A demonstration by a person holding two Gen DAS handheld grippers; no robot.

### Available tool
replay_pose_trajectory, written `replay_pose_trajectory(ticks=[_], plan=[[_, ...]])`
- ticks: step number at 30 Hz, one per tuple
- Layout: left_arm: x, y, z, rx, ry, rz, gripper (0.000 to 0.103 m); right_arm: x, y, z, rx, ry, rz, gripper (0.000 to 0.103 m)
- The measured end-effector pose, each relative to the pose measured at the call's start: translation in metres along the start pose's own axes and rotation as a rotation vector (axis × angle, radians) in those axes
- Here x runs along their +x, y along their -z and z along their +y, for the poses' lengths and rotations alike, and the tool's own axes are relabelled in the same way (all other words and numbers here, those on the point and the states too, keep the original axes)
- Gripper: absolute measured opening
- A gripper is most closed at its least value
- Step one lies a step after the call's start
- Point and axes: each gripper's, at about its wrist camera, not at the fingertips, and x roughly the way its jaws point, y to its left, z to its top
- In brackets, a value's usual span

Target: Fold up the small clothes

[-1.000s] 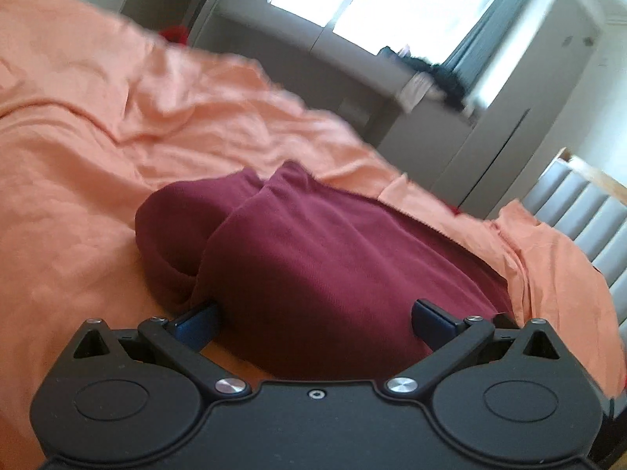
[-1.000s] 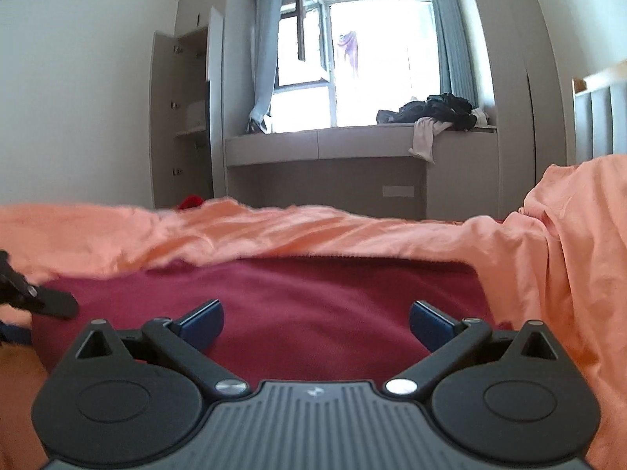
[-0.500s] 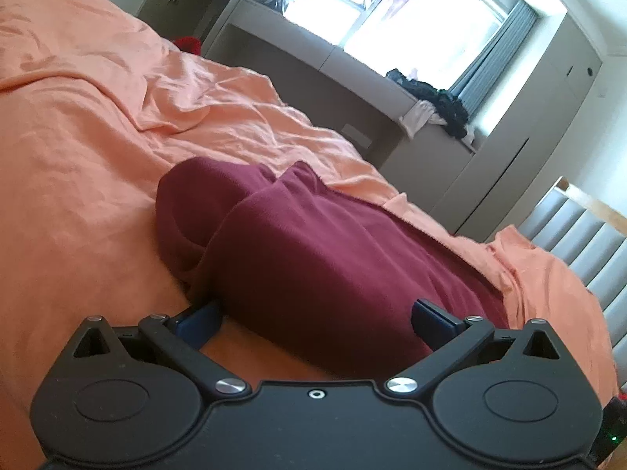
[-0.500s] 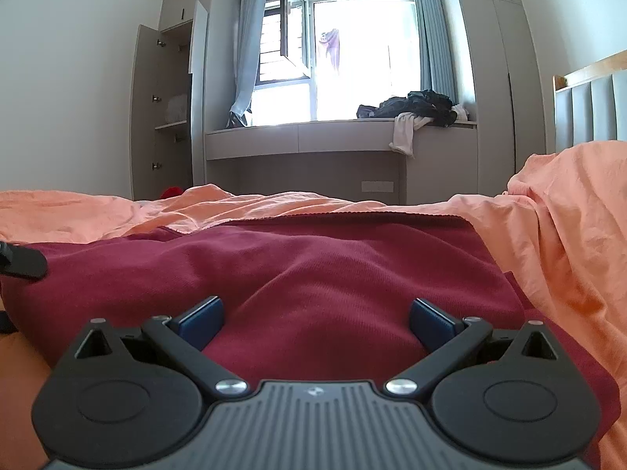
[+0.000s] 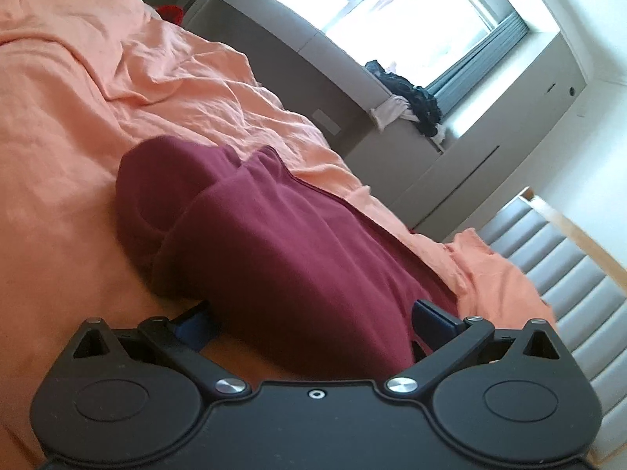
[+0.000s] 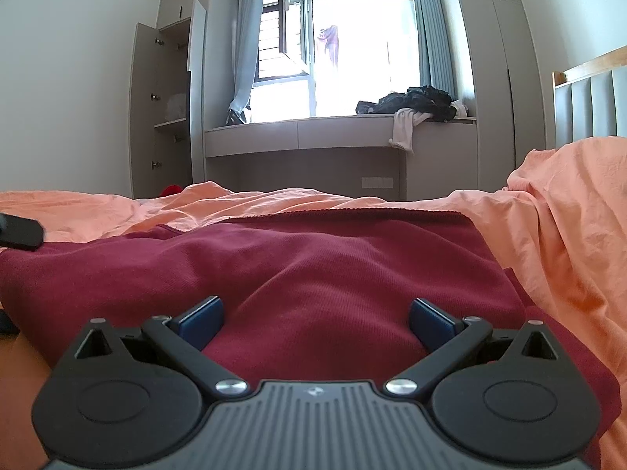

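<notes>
Maroon garment point(image 5: 298, 258) lies on the orange bedsheet point(image 5: 70, 164), mid-bed. Left gripper point(image 5: 311, 315) fingers spread apart, the garment's near edge bulging between them, not clamped. Right gripper point(image 6: 315, 315) fingers also apart, resting low over the cloth. In the left view a rolled or doubled-over part sits at 10 o'clock, so at least one fold looks done. Judged partway: bundle looks lumpy, edges uneven; further folding and flattening left. Dark clothes pile point(image 6: 415, 103) on the window ledge at 1 o'clock, untouched.
</notes>
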Motion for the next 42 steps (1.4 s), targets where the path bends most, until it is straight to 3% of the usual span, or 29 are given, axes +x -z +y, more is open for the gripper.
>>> replay_pose_trajectory(ticks=[6,9,11,13,15,18,22,25,31,37,40,42], plan=[[0.018,-0.007,-0.005,0.010,-0.128,-0.003,0.103,0.002,-0.002,0.000,-0.004,0.002,0.021,0.103],[0.031,-0.024,-0.012,-0.016,-0.198,0.085,0.102,0.004,-0.005,0.000,-0.006,0.002,0.032,0.103],[0.040,-0.052,-0.008,-0.135,-0.228,0.190,0.102,0.005,-0.007,0.000,-0.015,-0.004,0.046,0.103],[0.040,-0.072,0.004,-0.314,-0.221,0.227,0.102,0.006,-0.010,-0.002,-0.017,-0.014,0.063,0.103],[0.042,-0.078,0.010,-0.369,-0.211,0.245,0.102,0.007,-0.012,-0.003,-0.009,-0.022,0.077,0.103],[0.041,-0.069,0.005,-0.292,-0.206,0.211,0.102,0.007,-0.012,-0.003,-0.011,-0.020,0.077,0.103],[0.040,-0.053,-0.027,-0.021,-0.191,0.133,0.102,0.005,-0.009,-0.005,-0.005,-0.018,0.065,0.103],[0.037,-0.049,-0.035,0.064,-0.137,0.082,0.102,0.006,-0.008,-0.007,-0.014,-0.030,0.054,0.103],[0.025,-0.029,0.006,-0.045,-0.004,-0.017,0.102,0.002,-0.007,-0.009,-0.014,-0.037,0.039,0.103],[0.018,-0.026,0.007,-0.004,0.000,-0.030,0.102,-0.011,-0.011,-0.008,-0.010,-0.041,-0.076,0.103],[0.019,-0.026,0.008,-0.009,-0.005,-0.038,0.102,0.003,-0.004,0.004,-0.068,-0.041,-0.006,0.103],[0.017,-0.024,0.008,-0.012,-0.019,-0.052,0.102,0.002,0.001,0.004,-0.033,-0.035,-0.022,0.103]])
